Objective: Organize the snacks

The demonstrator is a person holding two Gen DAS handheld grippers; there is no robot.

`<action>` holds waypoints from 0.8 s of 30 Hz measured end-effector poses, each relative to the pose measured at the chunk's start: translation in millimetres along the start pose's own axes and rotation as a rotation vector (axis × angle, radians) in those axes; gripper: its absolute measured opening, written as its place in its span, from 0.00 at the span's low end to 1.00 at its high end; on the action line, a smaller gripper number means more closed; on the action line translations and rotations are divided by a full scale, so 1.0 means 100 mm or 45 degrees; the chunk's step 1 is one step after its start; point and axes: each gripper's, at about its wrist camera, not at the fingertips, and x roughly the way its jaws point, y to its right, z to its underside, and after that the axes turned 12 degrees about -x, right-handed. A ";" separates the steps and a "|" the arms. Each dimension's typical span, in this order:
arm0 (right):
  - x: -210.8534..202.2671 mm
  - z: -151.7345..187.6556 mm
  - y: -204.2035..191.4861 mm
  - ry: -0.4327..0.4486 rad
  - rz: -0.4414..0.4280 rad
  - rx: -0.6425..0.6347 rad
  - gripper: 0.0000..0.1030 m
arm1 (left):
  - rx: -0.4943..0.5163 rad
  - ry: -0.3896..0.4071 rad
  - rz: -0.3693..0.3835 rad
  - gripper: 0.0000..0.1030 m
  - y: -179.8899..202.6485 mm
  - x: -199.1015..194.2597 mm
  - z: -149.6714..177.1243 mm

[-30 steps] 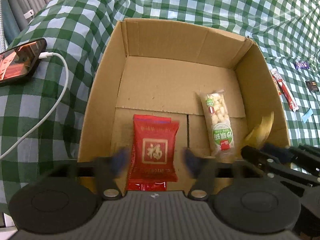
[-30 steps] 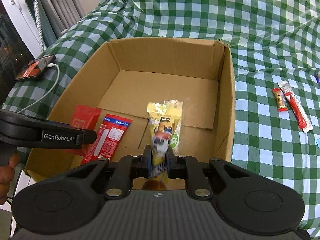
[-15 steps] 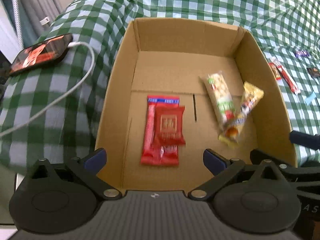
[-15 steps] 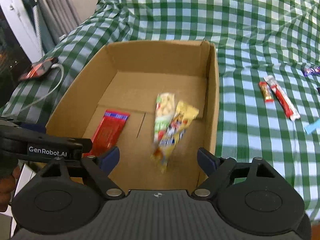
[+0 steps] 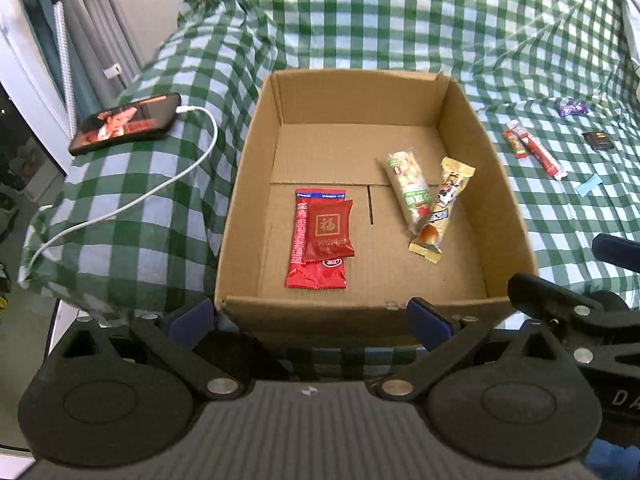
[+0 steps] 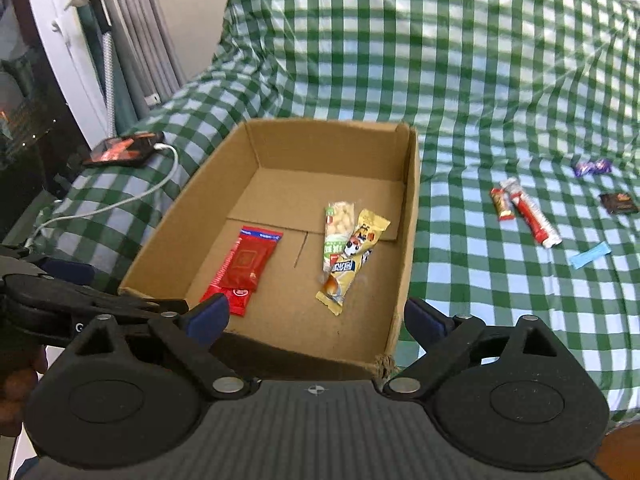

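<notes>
An open cardboard box (image 5: 504,200) (image 6: 410,208) sits on the green checked cloth. Inside lie two red packets, one atop the other (image 5: 326,232) (image 6: 244,264), a peanut bar (image 5: 410,190) (image 6: 338,228) and a yellow snack bar (image 5: 442,210) (image 6: 354,260) leaning across it. My left gripper (image 5: 310,318) stands open and empty just before the box's near wall. My right gripper (image 6: 316,316) is still opening, with nothing between its fingers, above the near right corner. Several loose snacks (image 5: 534,150) (image 6: 528,212) lie on the cloth to the right.
A phone (image 5: 126,122) (image 6: 126,148) with a white cable (image 5: 132,200) lies left of the box near the cloth's edge. A dark wrapper (image 6: 618,202), a purple one (image 6: 592,166) and a blue strip (image 6: 590,254) lie far right. A hand (image 6: 16,384) shows at lower left.
My right gripper opened and let the yellow bar drop onto the peanut bar. Both grippers pulled back and rose, so the box now looks smaller and farther.
</notes>
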 end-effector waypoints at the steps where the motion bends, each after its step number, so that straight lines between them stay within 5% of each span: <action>1: -0.07 0.02 -0.01 0.013 0.007 -0.006 0.93 | -0.001 0.008 0.001 1.00 0.00 -0.05 0.04; 24: -0.76 0.26 -0.03 0.172 0.078 -0.031 0.94 | 0.030 0.154 0.011 1.00 0.07 -0.63 0.36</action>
